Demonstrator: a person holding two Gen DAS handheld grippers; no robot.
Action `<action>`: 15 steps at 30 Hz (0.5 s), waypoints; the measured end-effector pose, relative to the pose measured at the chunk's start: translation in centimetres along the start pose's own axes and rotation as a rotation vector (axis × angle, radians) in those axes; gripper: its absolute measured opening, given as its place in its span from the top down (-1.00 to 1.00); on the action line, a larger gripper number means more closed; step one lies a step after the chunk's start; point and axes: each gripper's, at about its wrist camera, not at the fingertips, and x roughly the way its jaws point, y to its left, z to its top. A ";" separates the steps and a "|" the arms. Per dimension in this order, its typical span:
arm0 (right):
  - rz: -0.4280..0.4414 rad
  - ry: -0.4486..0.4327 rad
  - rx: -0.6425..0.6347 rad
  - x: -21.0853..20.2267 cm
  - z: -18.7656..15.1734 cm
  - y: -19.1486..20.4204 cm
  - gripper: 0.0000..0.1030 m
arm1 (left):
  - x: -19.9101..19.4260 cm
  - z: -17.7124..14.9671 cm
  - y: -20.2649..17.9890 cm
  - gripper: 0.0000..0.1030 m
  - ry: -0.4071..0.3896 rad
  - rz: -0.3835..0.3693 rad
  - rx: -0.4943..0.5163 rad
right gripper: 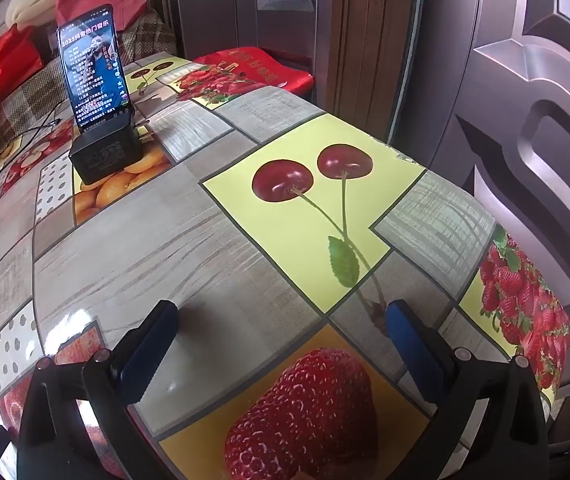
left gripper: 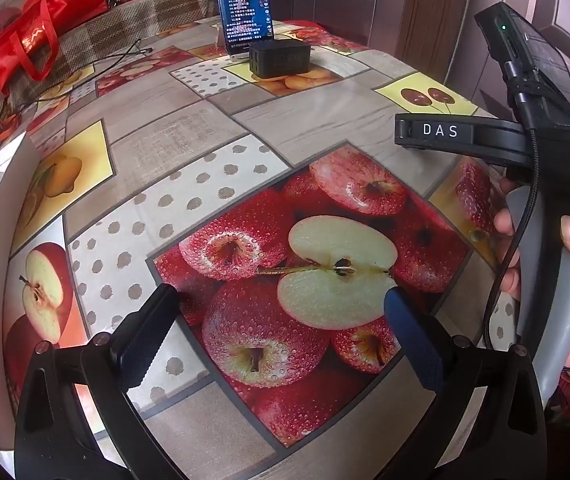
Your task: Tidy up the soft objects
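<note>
My left gripper (left gripper: 279, 300) is open and empty above the fruit-print tablecloth (left gripper: 189, 128), over its red apple picture. My right gripper (right gripper: 281, 312) is open and empty above the same tablecloth (right gripper: 133, 240), between the cherry and strawberry pictures. The right gripper's body and the hand holding it (left gripper: 545, 208) show at the right of the left wrist view. No loose soft object lies between either pair of fingers. Red fabric bags (left gripper: 41, 32) lie on a bench beyond the table's far left edge.
A phone (left gripper: 245, 4) stands lit at the table's far side, also in the right wrist view (right gripper: 93, 64), behind a black box (left gripper: 279, 58) (right gripper: 105, 156). Cables (left gripper: 97, 60) run at the far left. A red cushion (right gripper: 253, 68) and a wooden door (right gripper: 525, 120) stand beyond the table.
</note>
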 end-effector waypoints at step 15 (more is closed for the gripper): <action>-0.008 -0.001 -0.006 0.0 0.0 0.2 -1.00 | 0.0 0.0 0.0 -0.99 0.001 0.004 0.002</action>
